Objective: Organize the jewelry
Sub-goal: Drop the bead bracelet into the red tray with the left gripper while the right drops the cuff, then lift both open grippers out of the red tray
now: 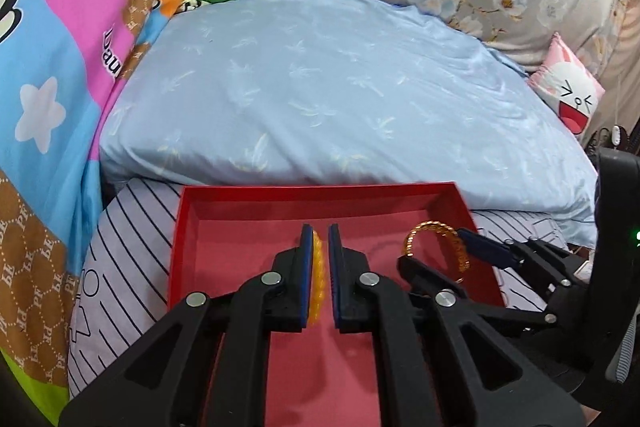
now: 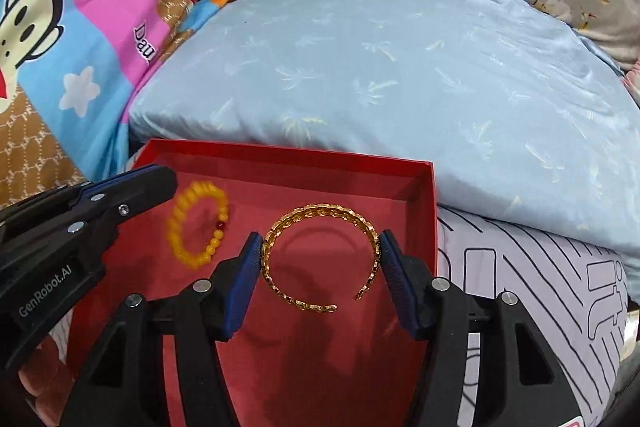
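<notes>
Left gripper (image 1: 320, 267) nearly closed around the yellow bead bracelet (image 2: 200, 223), clamping not certain; right gripper (image 2: 318, 283) spread wide, pads touching both flanks of the gold cuff bangle (image 2: 320, 255). Both pieces inside the red box (image 2: 424, 219). Risks, judged: beads rolling from a narrow pinch; open cuff bending or springing out under squeeze. Count: two bracelets, one box, two grippers.
</notes>
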